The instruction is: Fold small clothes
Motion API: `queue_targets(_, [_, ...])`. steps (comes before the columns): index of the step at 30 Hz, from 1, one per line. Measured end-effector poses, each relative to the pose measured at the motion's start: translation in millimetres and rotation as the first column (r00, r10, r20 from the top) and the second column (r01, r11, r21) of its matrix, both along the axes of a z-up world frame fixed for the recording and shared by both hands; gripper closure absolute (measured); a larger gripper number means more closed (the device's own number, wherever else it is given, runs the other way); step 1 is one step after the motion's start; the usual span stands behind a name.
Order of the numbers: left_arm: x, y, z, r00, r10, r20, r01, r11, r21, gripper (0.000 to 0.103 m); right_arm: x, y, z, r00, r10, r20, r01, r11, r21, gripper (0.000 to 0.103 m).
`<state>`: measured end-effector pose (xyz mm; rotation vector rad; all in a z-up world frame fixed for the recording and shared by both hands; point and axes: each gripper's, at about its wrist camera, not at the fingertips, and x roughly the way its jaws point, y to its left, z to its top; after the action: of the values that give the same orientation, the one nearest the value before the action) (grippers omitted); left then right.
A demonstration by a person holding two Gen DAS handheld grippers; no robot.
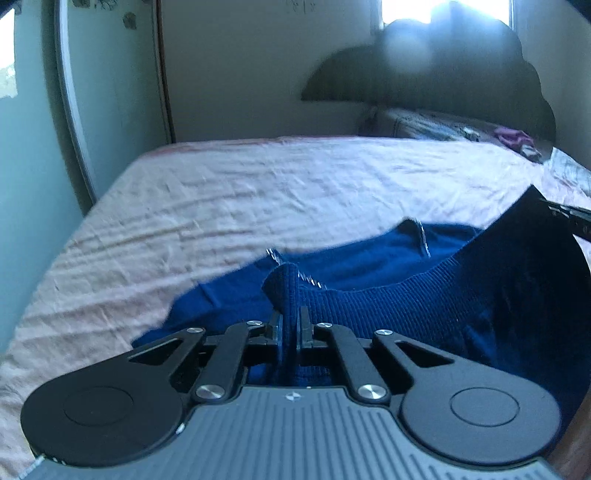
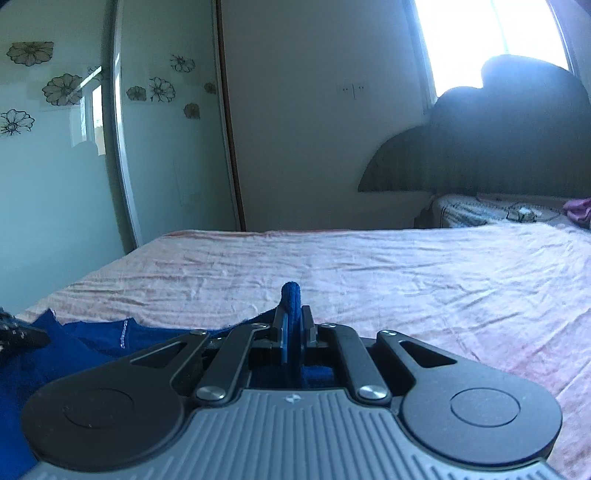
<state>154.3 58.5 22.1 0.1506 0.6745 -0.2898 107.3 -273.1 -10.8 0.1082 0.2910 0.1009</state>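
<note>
A dark blue knitted garment with small white stitched trim lies across the near part of a pink bed sheet. My left gripper is shut on a bunched fold of its ribbed edge, which sticks up between the fingers. From there the cloth stretches up and to the right, lifted off the bed. My right gripper is shut on another ribbed edge of the same blue garment, a small roll of cloth poking out above the fingertips. The tip of the right gripper shows at the right edge of the left wrist view.
The bed runs far ahead, wrinkled pink sheet over it. A dark scalloped headboard and patterned pillows stand at the far right. A mirrored wardrobe with flower stickers lines the left side. A bright window is behind.
</note>
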Motion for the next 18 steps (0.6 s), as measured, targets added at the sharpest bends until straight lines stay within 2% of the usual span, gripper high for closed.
queue_targets(5, [6.2, 0.1, 9.4, 0.999, 0.025, 0.025, -0.025, 1.000, 0.019, 0.096, 4.9, 0.1, 5.8, 1.000, -0.003, 0.020, 0.003, 1.000, 0.004, 0.097])
queue_targets(11, [13.5, 3.5, 15.2, 0.998, 0.041, 0.040, -0.042, 0.999, 0.011, 0.096, 18.7, -3.2, 8.8, 1.000, -0.011, 0.017, 0.010, 1.000, 0.028, 0.097])
queue_targets(18, [33.7, 4.6, 17.5, 0.997, 0.064, 0.041, -0.064, 0.998, 0.006, 0.095, 35.0, 0.4, 10.3, 1.000, -0.021, 0.014, 0.020, 1.000, 0.015, 0.097])
